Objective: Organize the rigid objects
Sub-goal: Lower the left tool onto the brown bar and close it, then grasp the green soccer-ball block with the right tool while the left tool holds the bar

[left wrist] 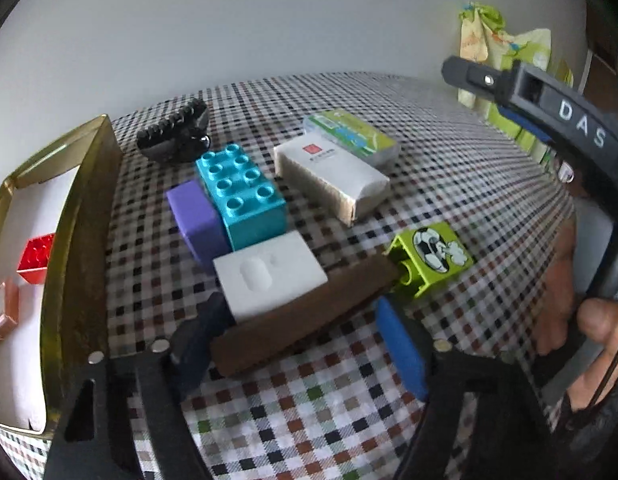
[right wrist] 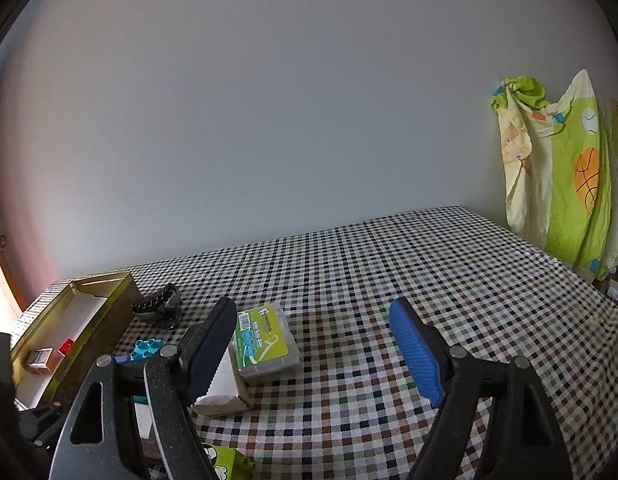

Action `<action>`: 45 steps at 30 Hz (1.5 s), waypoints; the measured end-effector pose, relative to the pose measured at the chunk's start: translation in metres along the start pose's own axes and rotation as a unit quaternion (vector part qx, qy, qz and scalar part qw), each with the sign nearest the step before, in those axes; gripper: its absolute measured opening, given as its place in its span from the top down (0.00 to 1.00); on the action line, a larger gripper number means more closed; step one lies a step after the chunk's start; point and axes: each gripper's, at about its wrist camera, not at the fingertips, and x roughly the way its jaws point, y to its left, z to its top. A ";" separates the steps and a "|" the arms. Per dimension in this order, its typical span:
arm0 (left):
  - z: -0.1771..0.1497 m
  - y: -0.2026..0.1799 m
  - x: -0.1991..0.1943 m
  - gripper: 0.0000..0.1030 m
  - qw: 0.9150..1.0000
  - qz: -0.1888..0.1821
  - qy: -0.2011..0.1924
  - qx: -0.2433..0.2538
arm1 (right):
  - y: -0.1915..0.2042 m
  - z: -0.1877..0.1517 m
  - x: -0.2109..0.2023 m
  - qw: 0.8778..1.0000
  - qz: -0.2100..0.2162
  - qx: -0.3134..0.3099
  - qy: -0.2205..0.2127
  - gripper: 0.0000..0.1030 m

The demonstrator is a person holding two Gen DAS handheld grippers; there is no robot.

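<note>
A brown wooden block (left wrist: 301, 316) lies slantwise on the checked tablecloth, and my left gripper (left wrist: 299, 320) is shut on it, one blue pad at each end. Just behind it sit a white embossed box (left wrist: 269, 276), a purple block (left wrist: 197, 220), a teal studded brick (left wrist: 241, 196) and a lime brick with a football picture (left wrist: 433, 260). My right gripper (right wrist: 315, 348) hovers open over the cloth with nothing between its fingers. It also shows at the upper right of the left wrist view.
A gold tin (left wrist: 89, 200) at the left holds a red brick (left wrist: 37, 258) and a pink case (left wrist: 3, 312). A black hair clip (left wrist: 173, 136), a white carton (left wrist: 333, 176) and a green-labelled plastic case (right wrist: 265, 344) lie further back. Green cloth (right wrist: 565, 184) hangs by the wall.
</note>
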 end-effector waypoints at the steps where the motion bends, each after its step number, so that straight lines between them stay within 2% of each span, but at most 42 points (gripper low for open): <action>1: -0.001 0.000 -0.001 0.35 1.000 0.001 -0.002 -0.003 | 0.000 0.000 0.000 1.000 0.001 0.000 0.001 0.22; 3: -0.003 0.000 -0.004 0.47 1.000 -0.004 -0.006 -0.006 | 0.000 0.000 0.001 1.000 0.000 0.000 0.003 0.22; 5: -0.006 0.001 -0.008 0.64 1.000 -0.018 -0.007 -0.010 | 0.000 -0.001 0.002 1.000 -0.002 0.000 0.004 0.22; 10: -0.012 -0.001 -0.013 0.81 0.999 -0.044 -0.005 0.006 | -0.002 -0.001 0.003 1.000 -0.007 0.005 0.009 0.22; 14: -0.011 -0.007 -0.011 0.81 0.998 -0.059 -0.002 0.022 | -0.004 0.000 0.005 1.000 -0.010 0.008 0.011 0.22; 17: -0.009 -0.007 -0.009 0.70 0.997 -0.069 -0.003 0.020 | -0.005 0.000 0.006 1.000 -0.011 0.007 0.012 0.22; 22: -0.002 -0.008 -0.002 0.69 0.998 -0.060 -0.003 0.016 | -0.006 0.000 0.007 1.000 -0.011 0.007 0.014 0.22; 24: 0.000 -0.007 -0.001 0.74 0.998 -0.057 -0.003 0.013 | -0.006 0.000 0.007 1.000 -0.009 0.007 0.014 0.22; 25: -0.001 -0.005 -0.001 0.85 0.998 -0.057 -0.003 0.008 | -0.007 0.000 0.007 1.000 -0.009 0.008 0.015 0.22; 26: -0.001 -0.002 -0.001 0.87 0.998 -0.064 -0.003 0.003 | -0.008 0.000 0.008 1.000 -0.010 0.009 0.016 0.22; 32: -0.002 0.002 -0.002 0.87 0.996 -0.085 -0.005 -0.015 | -0.011 -0.004 0.012 0.999 -0.003 0.024 0.036 0.22; 36: -0.007 0.006 -0.020 0.87 0.995 -0.087 -0.043 -0.014 | -0.009 -0.011 0.013 0.997 0.024 0.016 0.072 0.22; 39: -0.012 0.006 -0.034 0.87 0.996 -0.062 -0.070 0.004 | -0.004 -0.018 0.008 0.994 0.040 -0.002 0.099 0.22; 45: -0.017 0.030 -0.053 0.87 0.992 -0.058 -0.105 -0.029 | 0.015 -0.034 0.002 0.986 0.067 -0.053 0.144 0.22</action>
